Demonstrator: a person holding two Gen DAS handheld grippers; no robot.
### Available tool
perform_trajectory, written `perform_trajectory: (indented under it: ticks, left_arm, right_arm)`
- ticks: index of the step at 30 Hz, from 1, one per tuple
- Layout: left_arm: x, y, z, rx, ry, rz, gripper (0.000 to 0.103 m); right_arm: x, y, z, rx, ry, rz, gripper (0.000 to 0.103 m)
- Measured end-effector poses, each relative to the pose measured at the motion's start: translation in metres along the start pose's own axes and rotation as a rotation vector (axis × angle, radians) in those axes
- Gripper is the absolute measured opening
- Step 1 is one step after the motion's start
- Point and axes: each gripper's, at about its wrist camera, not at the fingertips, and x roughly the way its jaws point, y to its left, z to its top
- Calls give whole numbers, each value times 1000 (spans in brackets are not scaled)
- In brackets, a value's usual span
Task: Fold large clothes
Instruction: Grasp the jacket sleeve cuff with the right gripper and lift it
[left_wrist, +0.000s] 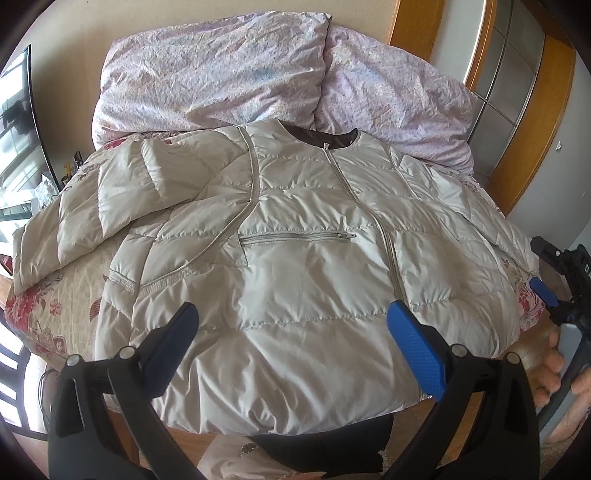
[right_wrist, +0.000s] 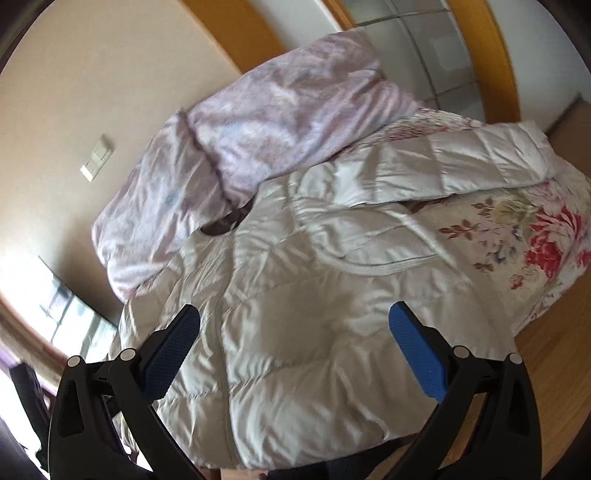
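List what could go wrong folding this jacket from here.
1. The jacket hem overhangs the bed edge; a pull toward the person could slide it off.
2. Its left sleeve is already crumpled across the chest, so the fold may come out lopsided.
3. The puffy, shiny fabric may slip from the open left gripper.

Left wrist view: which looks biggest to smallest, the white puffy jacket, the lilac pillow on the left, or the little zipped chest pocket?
1. White puffy jacket, fills most of the view, though it lies nearest the camera.
2. Lilac pillow, clearly smaller here, but farther off.
3. Zipped chest pocket, by far the smallest.
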Motion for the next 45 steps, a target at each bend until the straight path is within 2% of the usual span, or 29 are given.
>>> perform_trajectory:
  ticks: [5, 7, 8, 11, 13, 18, 20, 23, 27, 30, 34, 36, 37, 39, 41, 45]
  left_arm:
    - [14, 8, 5, -28, 27, -77, 101]
    - [20, 10, 8, -34, 36, -113, 101]
    - [23, 11, 9, -37, 40, -125, 101]
    - [33, 12, 12, -41, 48, -169, 101]
    - [40, 12, 16, -48, 51, -197, 101]
    - [55, 9, 25, -65, 60, -244, 101]
    - [57, 9, 27, -73, 47, -242, 101]
    - [59, 13, 29, -104, -3, -249, 101]
    - [62, 21, 34, -128, -45, -247, 101]
    - [67, 25, 38, -118, -71, -213, 101]
    - [78, 31, 40, -130, -63, -206, 101]
    - [83, 35, 40, -145, -47, -220, 101]
    - [84, 37, 40, -152, -41, -226, 101]
    - [87, 44, 38, -171, -27, -255, 101]
    - [87, 49, 38, -191, -27, -279, 101]
    - [84, 57, 38, -221, -55, -292, 101]
  right_arm:
    - [21, -87, 53, 294, -19, -86, 102]
    - [28, -118, 67, 377, -25, -141, 93]
    - [32, -133, 72, 425, -20, -159, 85]
    - [48, -169, 79, 557, 15, -125, 73]
    - [58, -178, 83, 585, 37, -123, 65]
    - [90, -182, 91, 623, 87, -82, 63]
    - [100, -178, 98, 615, 80, -78, 63]
    - [107, -180, 108, 606, 41, -94, 61]
    - [98, -199, 120, 636, -75, -186, 45]
    - [83, -205, 128, 613, -157, -274, 39]
    - [71, -204, 139, 564, -212, -365, 32]
    - [68, -195, 148, 500, -233, -431, 18]
    - [68, -188, 153, 457, -237, -466, 15]
    - [66, -165, 163, 355, -263, -523, 10]
    - [63, -137, 171, 248, -300, -549, 8]
    - [58, -59, 181, 4, -375, -488, 8]
